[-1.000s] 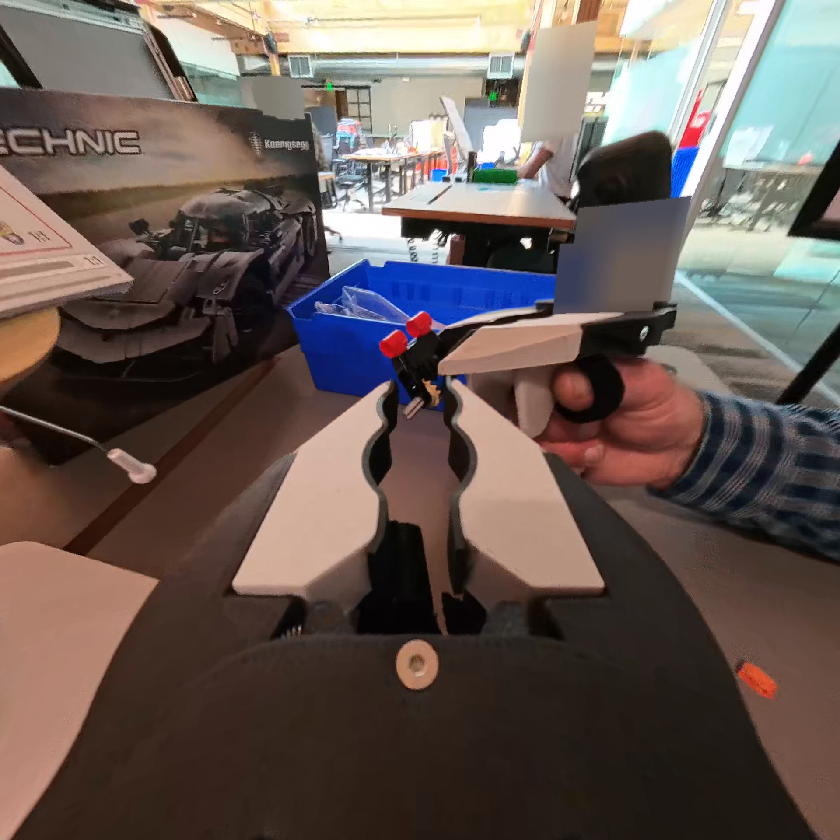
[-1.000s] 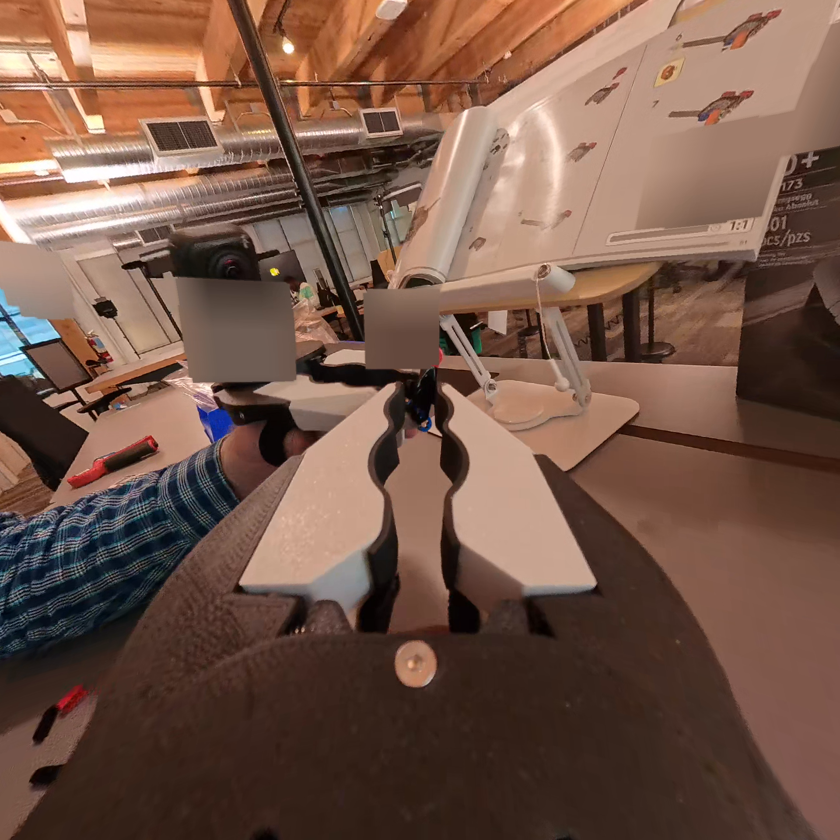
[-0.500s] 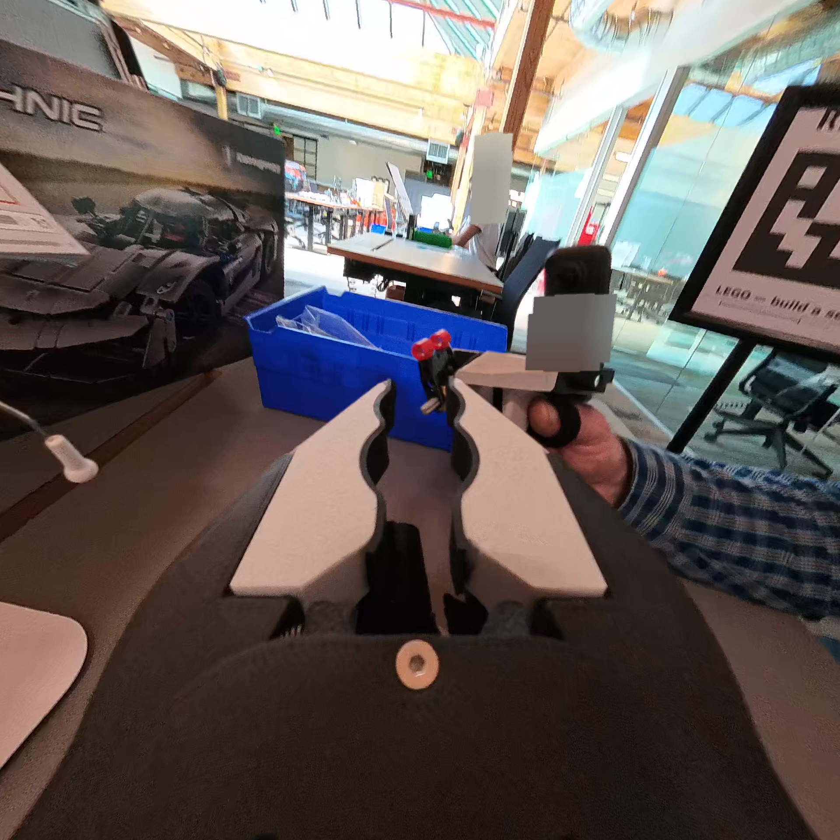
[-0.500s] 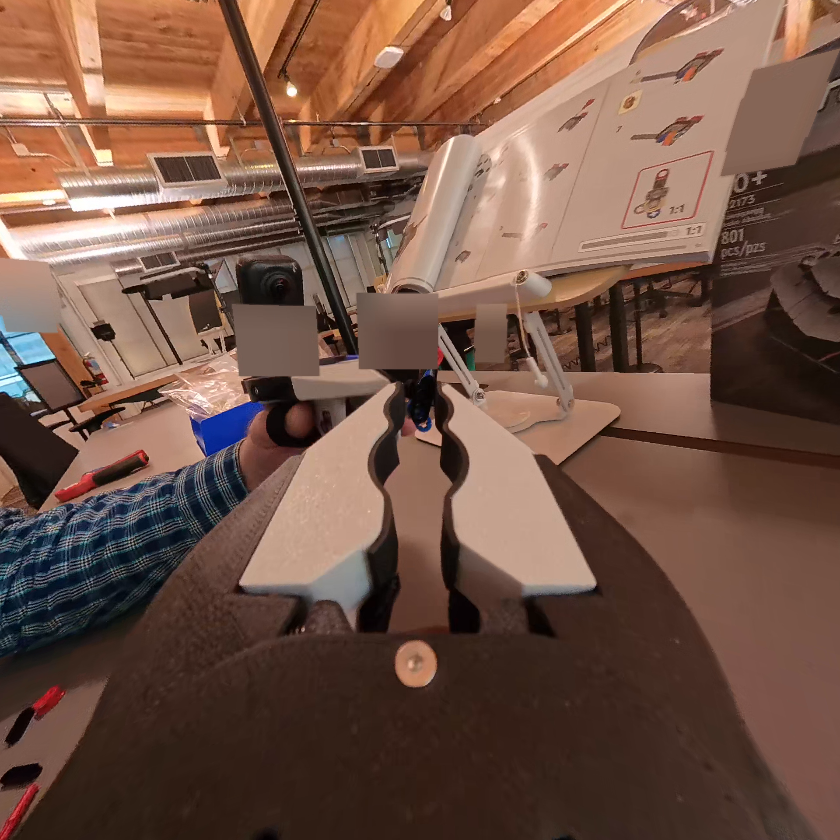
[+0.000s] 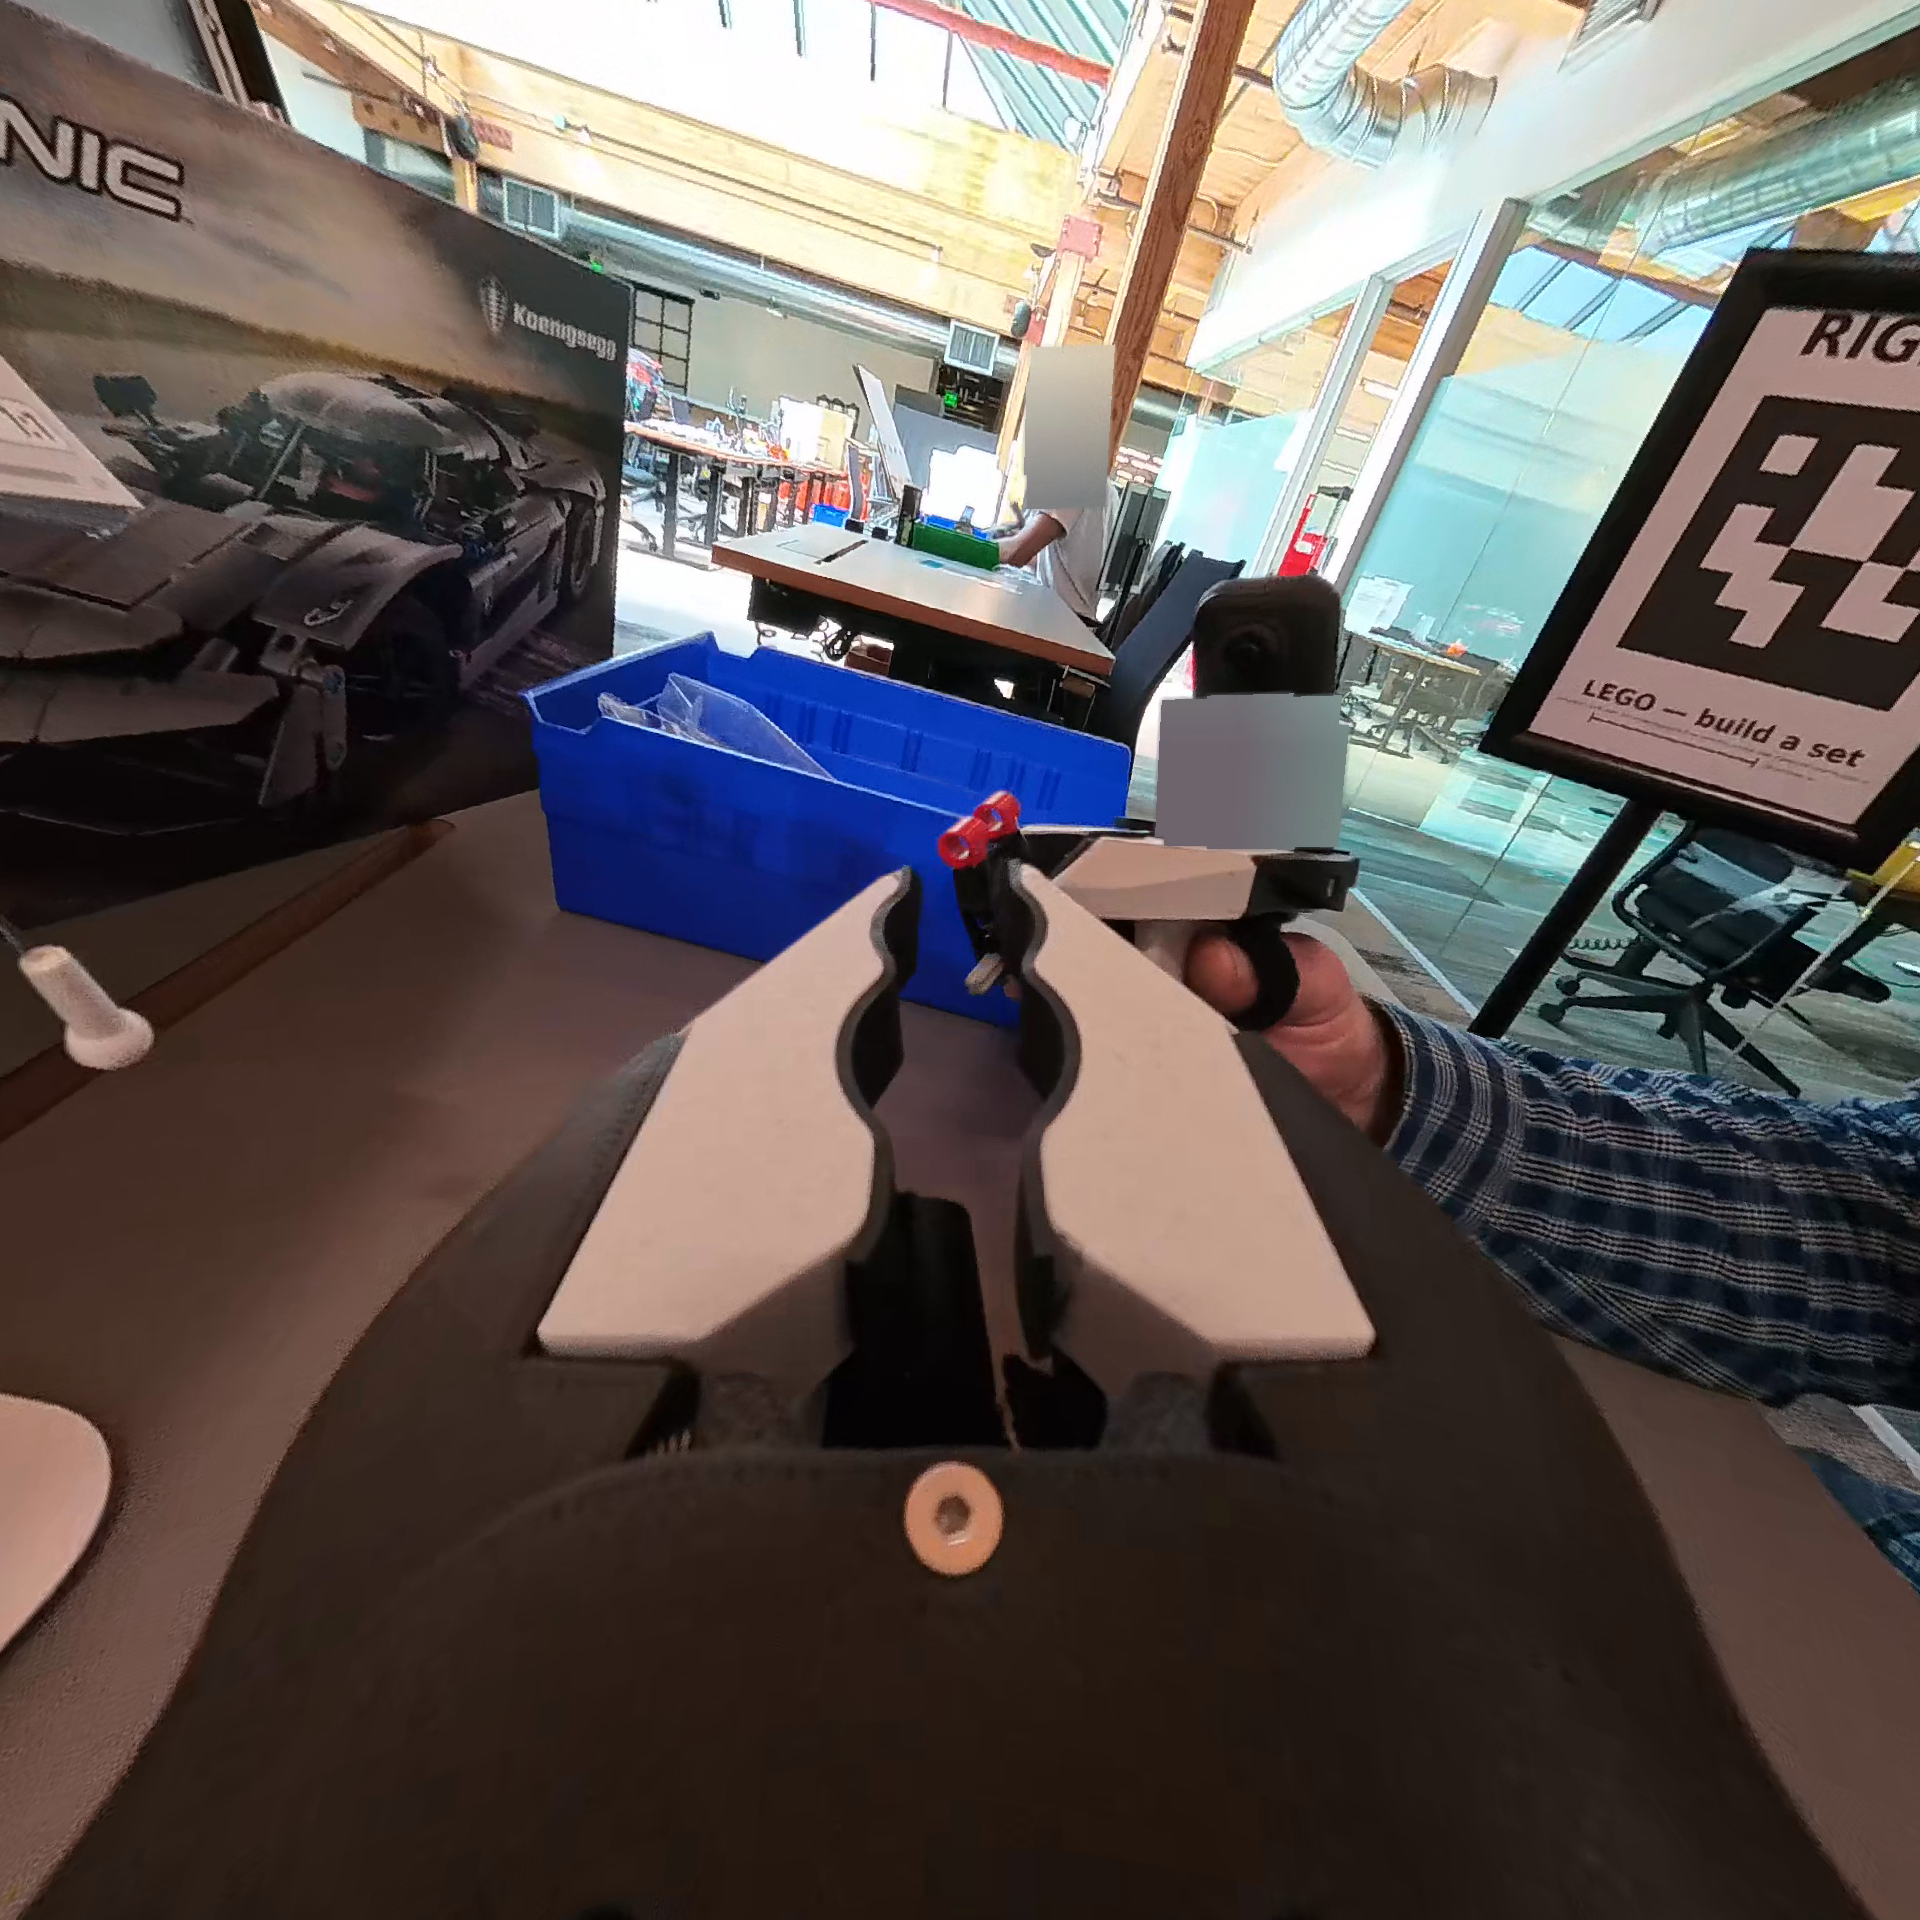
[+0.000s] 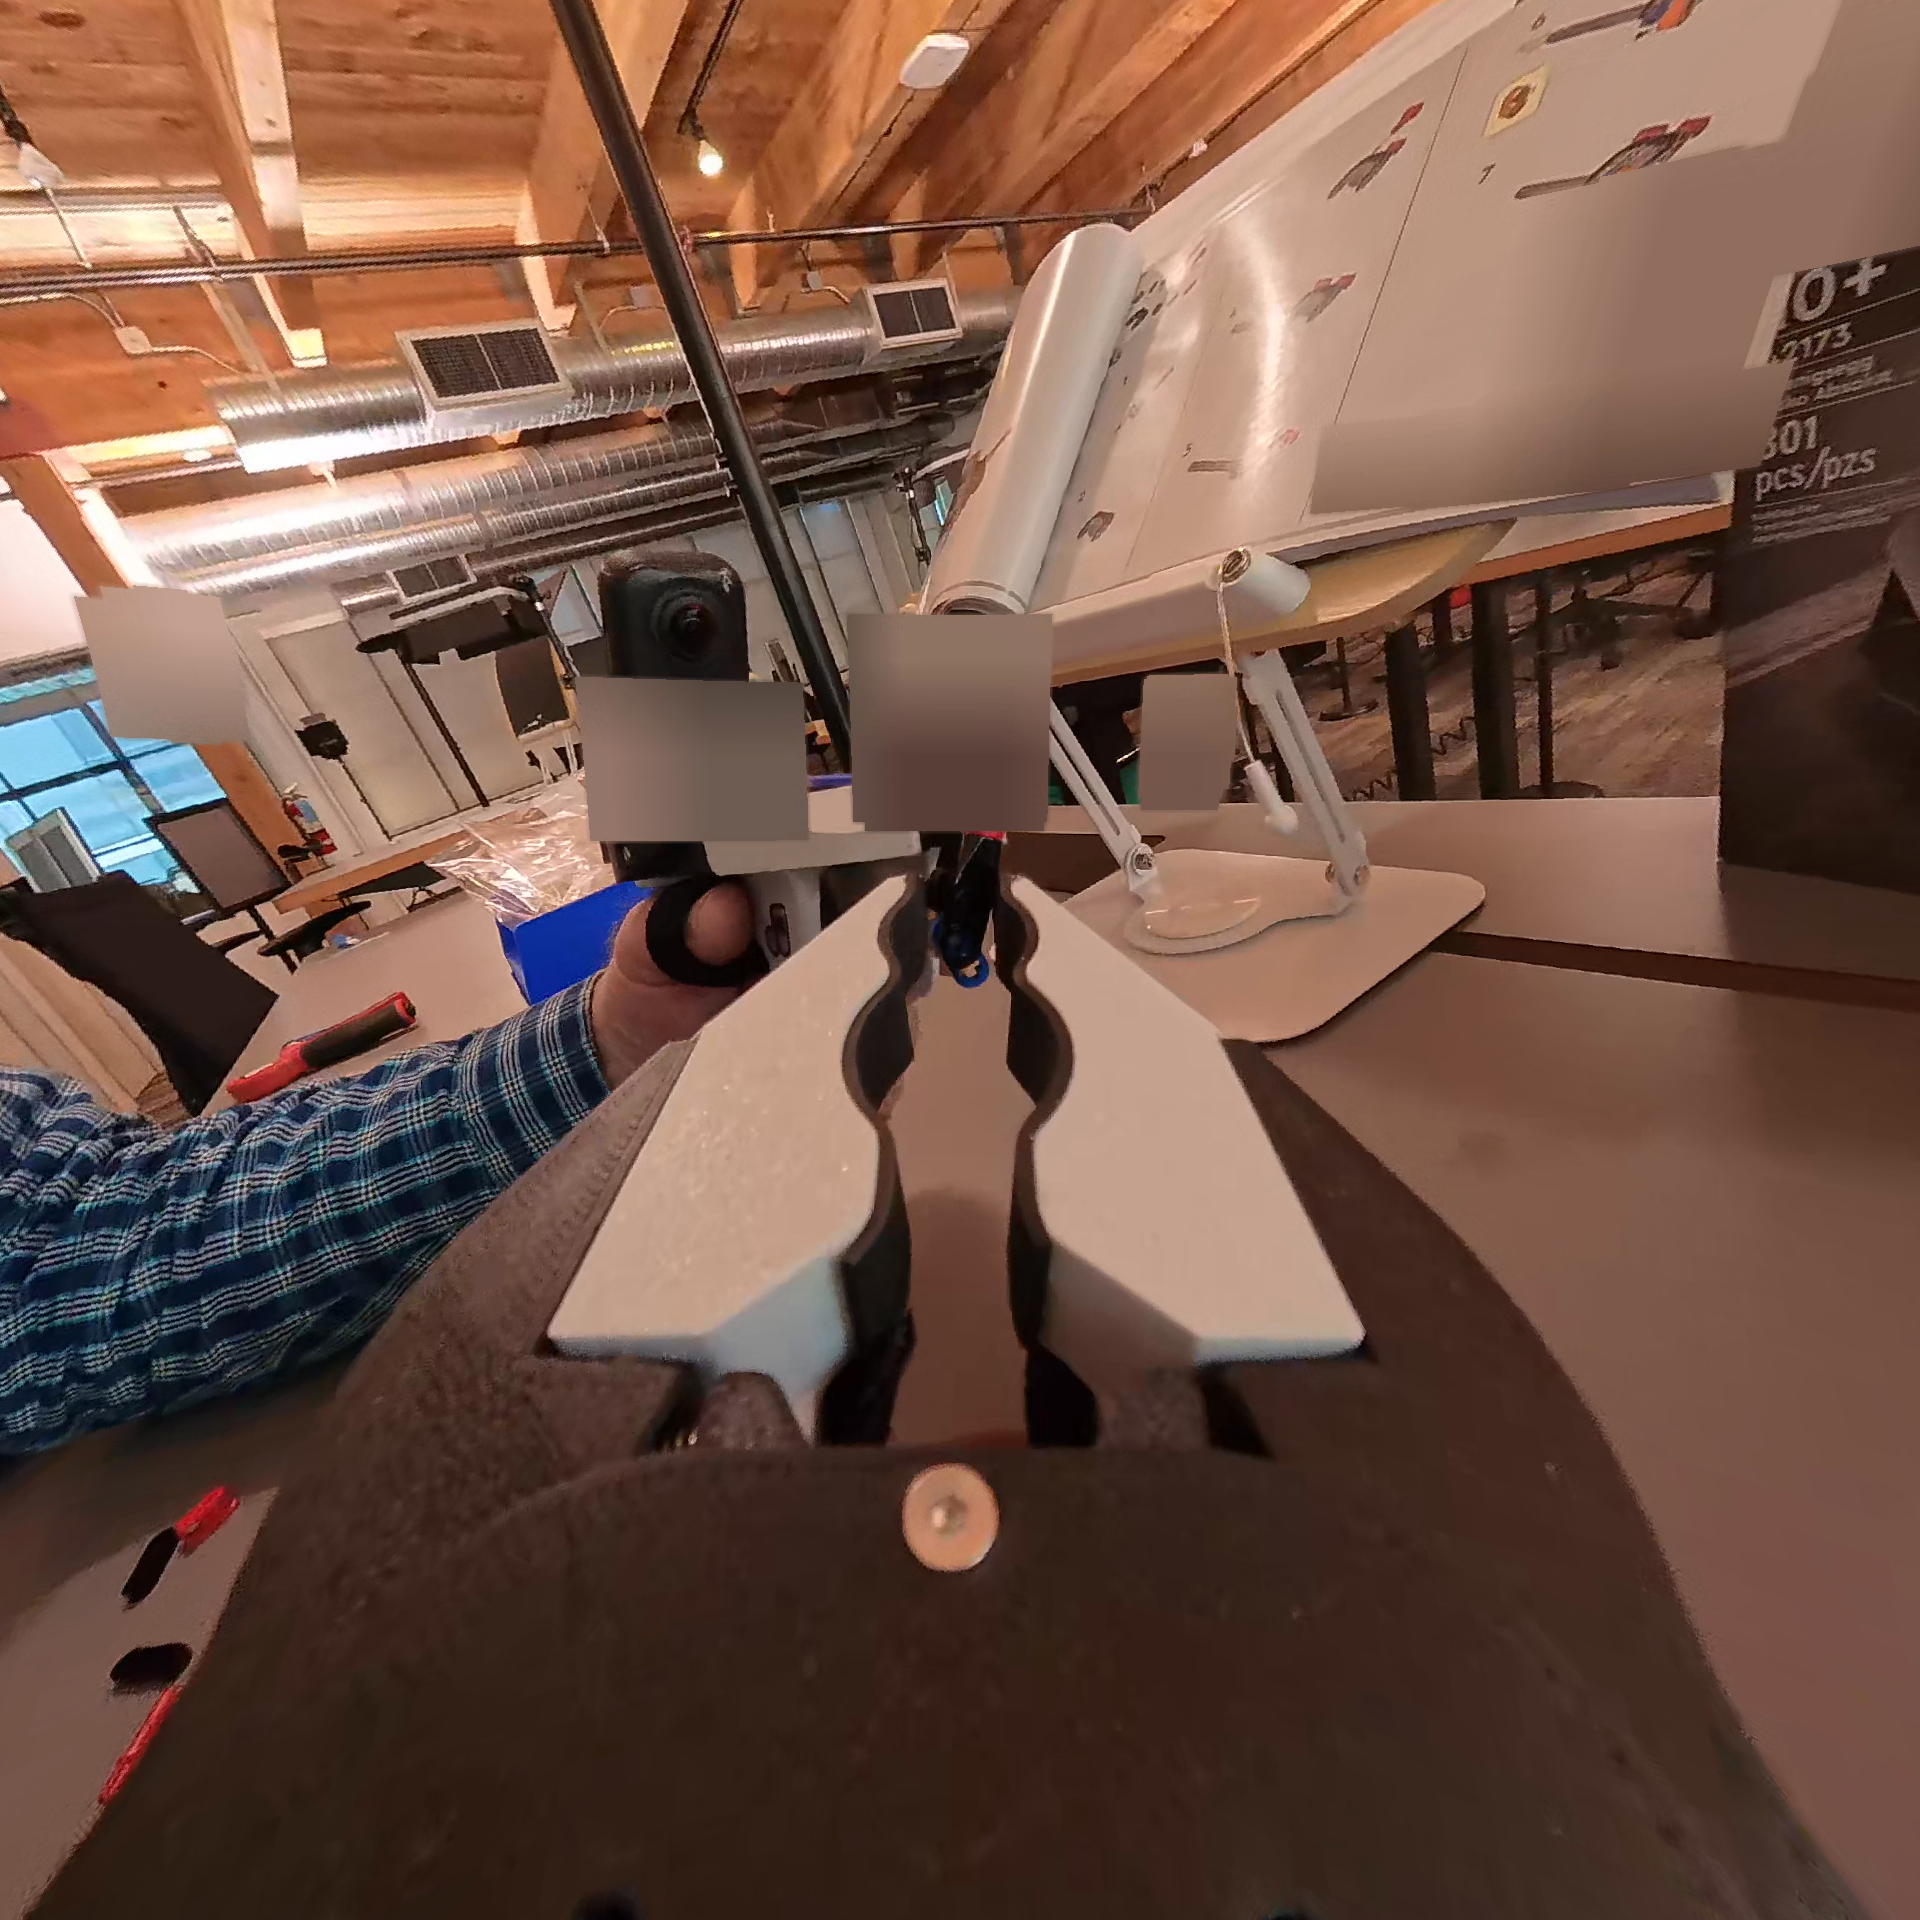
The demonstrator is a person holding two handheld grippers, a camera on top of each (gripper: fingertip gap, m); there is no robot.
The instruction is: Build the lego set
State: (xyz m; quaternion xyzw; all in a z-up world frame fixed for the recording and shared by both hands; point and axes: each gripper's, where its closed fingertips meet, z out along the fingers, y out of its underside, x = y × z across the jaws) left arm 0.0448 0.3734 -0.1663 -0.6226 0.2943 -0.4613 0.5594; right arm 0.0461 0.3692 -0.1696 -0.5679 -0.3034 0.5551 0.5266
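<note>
Black lego assembly point(image 5: 982, 902) with red pins, pinched by right gripper point(image 6: 961, 914)

Glossy blue plastic bin point(image 5: 831, 821), matt grey tabletop point(image 5: 364, 1039), smooth white fingers point(image 5: 748, 1122), plaid cloth sleeve point(image 5: 1662, 1216)

Small black lego assembly point(image 5: 982, 894) with red pins on top, held upright above the table.
</note>
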